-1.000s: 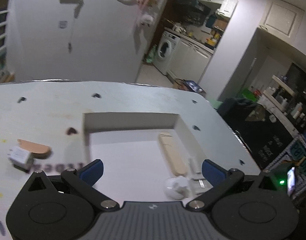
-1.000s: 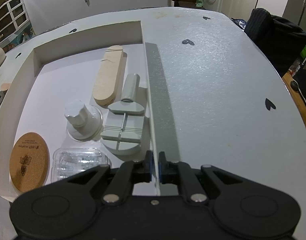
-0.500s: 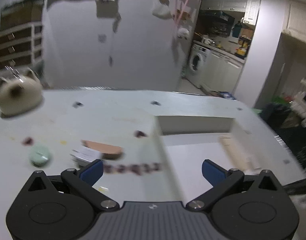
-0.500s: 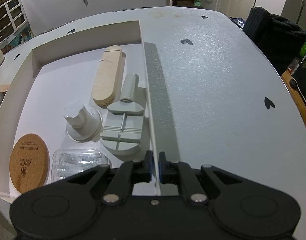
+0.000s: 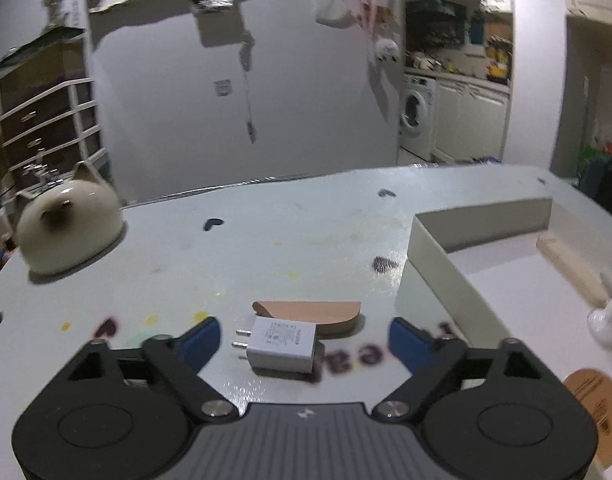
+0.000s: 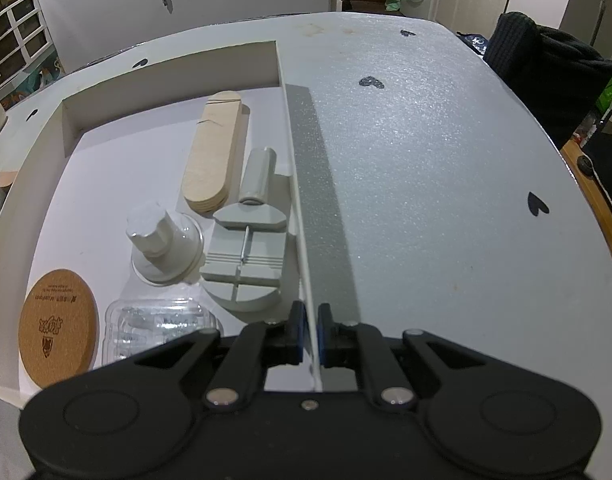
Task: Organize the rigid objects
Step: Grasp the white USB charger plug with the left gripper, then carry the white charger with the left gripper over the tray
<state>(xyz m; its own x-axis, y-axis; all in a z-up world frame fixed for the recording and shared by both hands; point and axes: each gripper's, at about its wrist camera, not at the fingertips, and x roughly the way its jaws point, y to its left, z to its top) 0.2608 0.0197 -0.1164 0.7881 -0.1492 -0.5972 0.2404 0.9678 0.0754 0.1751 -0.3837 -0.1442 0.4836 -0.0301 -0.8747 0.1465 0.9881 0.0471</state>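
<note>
A white plug charger [image 5: 281, 345] lies on the table between the fingers of my open left gripper [image 5: 303, 340]. A brown half-round wooden piece [image 5: 310, 314] lies just behind it. To the right stands the shallow white box [image 5: 438, 264]. My right gripper [image 6: 309, 334] is shut on the box's right wall [image 6: 297, 184]. Inside the box lie a long wooden piece [image 6: 213, 156], a grey tool with a cylinder handle [image 6: 245, 256], a white knob on a round base [image 6: 161, 244], a cork coaster [image 6: 57, 332] and a clear plastic case [image 6: 157, 328].
A cream cat-shaped ceramic pot [image 5: 65, 228] stands at the table's far left. Dark heart marks dot the white table [image 6: 426, 180]. A dark chair with clothing [image 6: 546, 72] stands off the right edge. A drawer unit and a washing machine stand behind.
My left gripper has swung left from over the box to the table beside it, and the charger now lies between its fingers. The right gripper has kept its hold on the box wall.
</note>
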